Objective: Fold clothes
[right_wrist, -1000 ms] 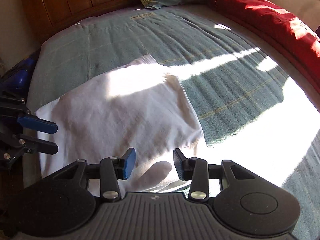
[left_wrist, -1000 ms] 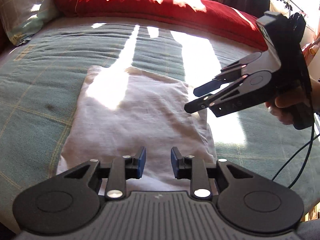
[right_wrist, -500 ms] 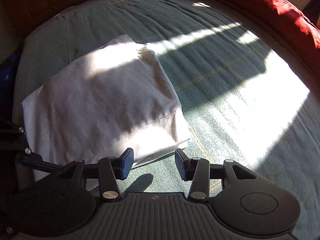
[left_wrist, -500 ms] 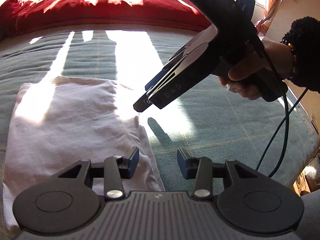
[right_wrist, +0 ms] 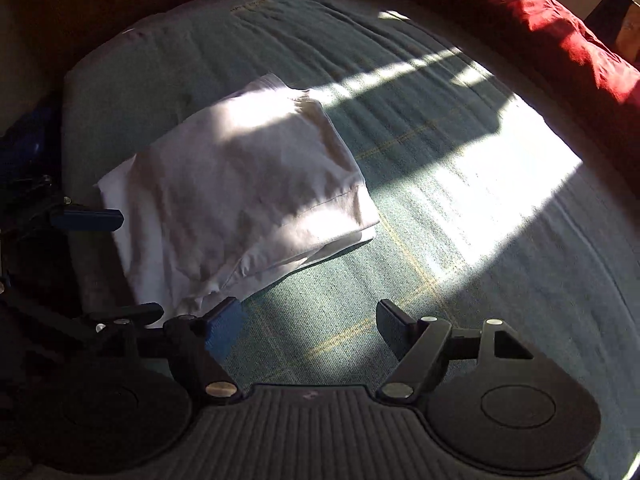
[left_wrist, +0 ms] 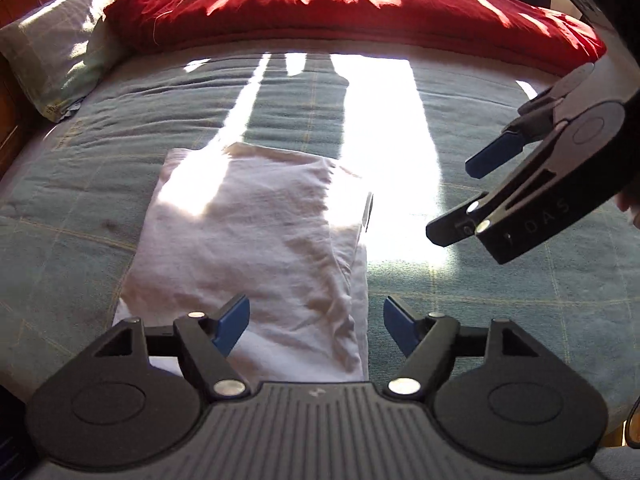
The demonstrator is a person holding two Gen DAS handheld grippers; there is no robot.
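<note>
Lying folded into a layered rectangle on the green bedspread (left_wrist: 500, 320), a white garment (left_wrist: 256, 240) sits between the left gripper (left_wrist: 316, 320) and right gripper (right_wrist: 308, 322), both spread wide, empty, flanking its near edge.

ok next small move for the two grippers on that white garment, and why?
Probably lower the open left hand-held gripper onto the near edge of the folded white garment and pinch it. The garment lies flat on the bedspread, ungripped; the right hand-held gripper hangs open, off to the side.

Both low over bed (left_wrist: 500, 300), sharing cloth (left_wrist: 248, 232)
</note>
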